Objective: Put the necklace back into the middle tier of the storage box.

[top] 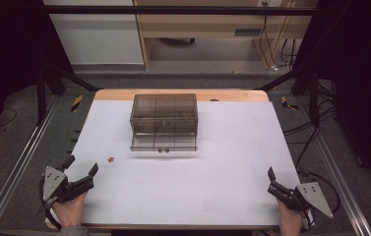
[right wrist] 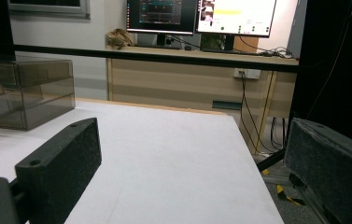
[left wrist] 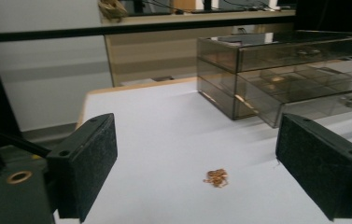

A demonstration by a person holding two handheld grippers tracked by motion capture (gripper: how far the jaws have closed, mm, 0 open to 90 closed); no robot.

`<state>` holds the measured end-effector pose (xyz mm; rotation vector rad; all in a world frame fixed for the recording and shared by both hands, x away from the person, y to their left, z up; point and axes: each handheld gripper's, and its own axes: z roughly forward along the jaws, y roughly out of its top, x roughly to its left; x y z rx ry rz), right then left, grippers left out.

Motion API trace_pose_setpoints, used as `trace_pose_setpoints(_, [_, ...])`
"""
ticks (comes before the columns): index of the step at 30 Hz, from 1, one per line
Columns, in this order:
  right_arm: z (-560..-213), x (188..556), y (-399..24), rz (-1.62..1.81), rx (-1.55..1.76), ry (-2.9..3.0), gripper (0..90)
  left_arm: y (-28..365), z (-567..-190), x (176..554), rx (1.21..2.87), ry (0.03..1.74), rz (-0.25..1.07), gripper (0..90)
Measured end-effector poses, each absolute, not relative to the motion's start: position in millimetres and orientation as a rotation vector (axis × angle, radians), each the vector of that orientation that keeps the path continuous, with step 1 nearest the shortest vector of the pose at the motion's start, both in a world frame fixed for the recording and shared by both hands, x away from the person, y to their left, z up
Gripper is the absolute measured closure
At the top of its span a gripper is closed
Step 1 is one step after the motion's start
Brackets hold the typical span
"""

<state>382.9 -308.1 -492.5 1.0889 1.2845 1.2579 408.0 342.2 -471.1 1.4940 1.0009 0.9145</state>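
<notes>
Small gold trinket [left wrist: 216, 178] lies untouched on the table [top: 183, 191], at 2 o'clock from left gripper [top: 80, 169]; jaws wide, empty. Right gripper [top: 271, 182] likewise wide, empty. Drawer box [top: 164, 122] at 12 o'clock, lower drawer pulled out. Pickup judged not yet begun.

Probably a lab: a framed white tabletop [top: 183, 196] with rails, loose cables [top: 316, 128], and lit monitors [right wrist: 201, 16] at twelve o'clock.
</notes>
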Motion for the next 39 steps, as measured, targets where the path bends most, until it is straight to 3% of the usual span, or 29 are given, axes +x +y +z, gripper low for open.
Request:
trace_pose_setpoints(10, [-492.6, 382.8, -308.4, 1.259, 1.09, 1.283, 4.2, 334.3, -447.3, 425.9, 1.744, 0.993, 0.715, 29.9])
trace_pose_setpoints(26, [-492.6, 382.9, -308.4, 1.259, 1.092, 1.283, 4.2, 328.6, -426.1, 470.0, 2.122, 1.045, 0.472, 39.3])
trace_pose_setpoints(34, [-492.5, 382.9, -308.5, 1.259, 1.094, 1.284, 4.2, 323.5, -417.1, 493.6, 2.272, 1.093, 0.371, 52.6])
trace_pose_setpoints(39, [-492.5, 383.0, -308.6, 1.258, 1.094, 1.285, 4.2, 319.3, -412.9, 507.3, 2.353, 1.111, 0.309, 56.4])
